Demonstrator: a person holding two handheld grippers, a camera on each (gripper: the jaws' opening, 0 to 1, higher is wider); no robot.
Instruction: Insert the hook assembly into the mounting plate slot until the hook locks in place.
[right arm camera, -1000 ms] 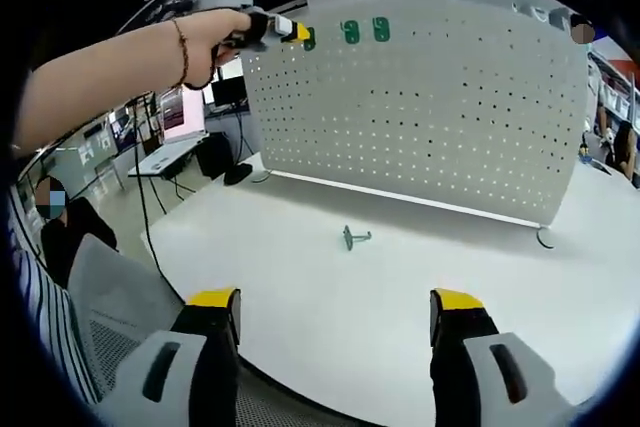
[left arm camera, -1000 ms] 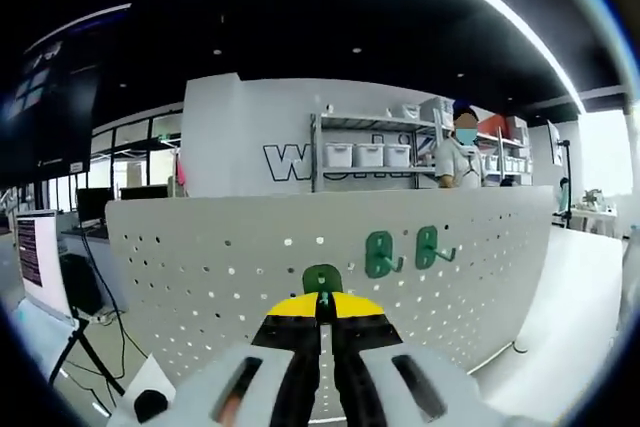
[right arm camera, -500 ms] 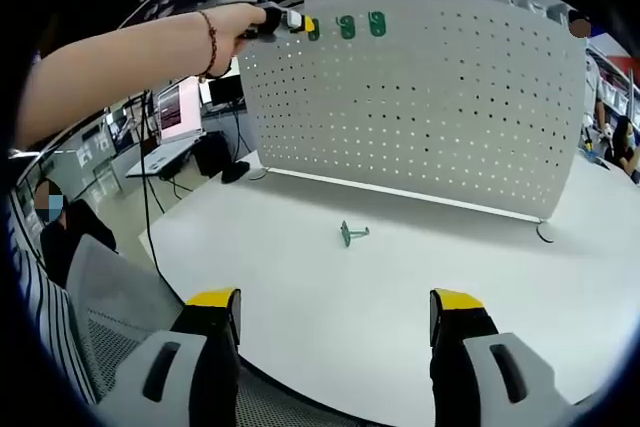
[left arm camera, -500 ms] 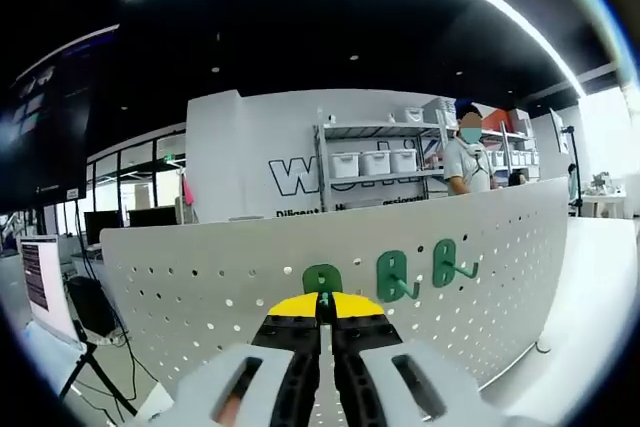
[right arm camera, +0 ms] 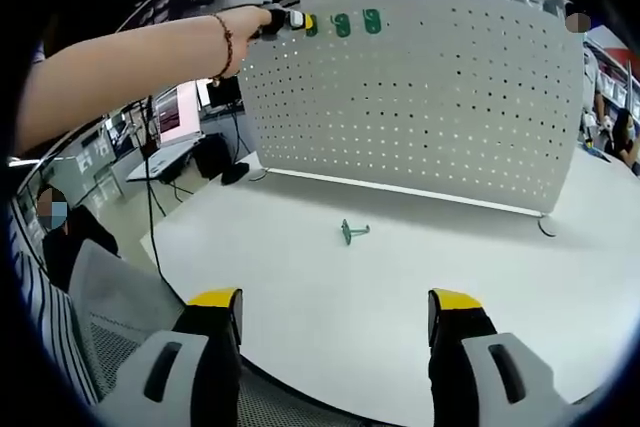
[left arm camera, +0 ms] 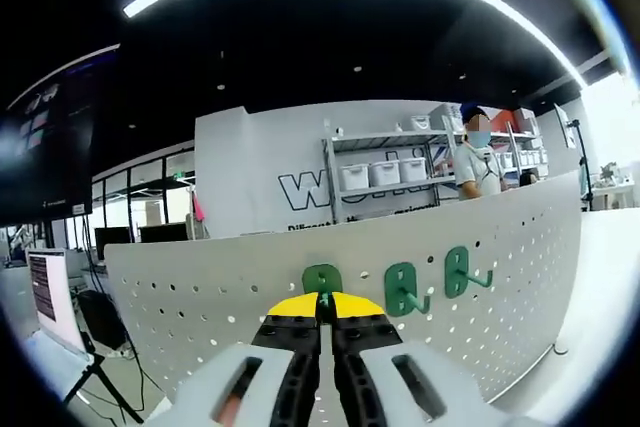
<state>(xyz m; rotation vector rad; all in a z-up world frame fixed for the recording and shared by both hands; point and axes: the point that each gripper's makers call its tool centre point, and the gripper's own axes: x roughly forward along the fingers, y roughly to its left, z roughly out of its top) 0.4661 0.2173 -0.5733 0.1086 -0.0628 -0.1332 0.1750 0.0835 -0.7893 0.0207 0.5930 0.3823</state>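
Left hand-held gripper (left arm camera: 322, 309): yellow-tipped black jaws pressed together, pinching a green hook (left arm camera: 322, 279) whose rounded flat tab stands just ahead of the tips, against the upper edge of the pegboard (left arm camera: 200, 297). Whether the tab is seated in a hole cannot be told. Just right of it along the same row, two more green hooks (left arm camera: 403, 289) (left arm camera: 460, 272) hang on the board, prongs curling outward.

Pegboard: white sheet, matte, rows of small round holes, curved by the lens, standing upright on the table (right arm camera: 300, 277).

Right hand-held gripper (right arm camera: 330, 312): jaws spread wide, nothing between them, low over the white smooth table. Ahead of it, midway to the pegboard's foot, one green hook (right arm camera: 352, 232) lies loose on the table, apart from everything else. Up and left, a forearm with a beaded bracelet (right arm camera: 228, 39) reaches to the board's top corner.

Writing: large outlined letters on the far grey wall (left arm camera: 300, 190), beginning "W", remainder blocked by metal shelving with white bins (left arm camera: 380, 172). A person (left arm camera: 478, 162) stands by the shelving.
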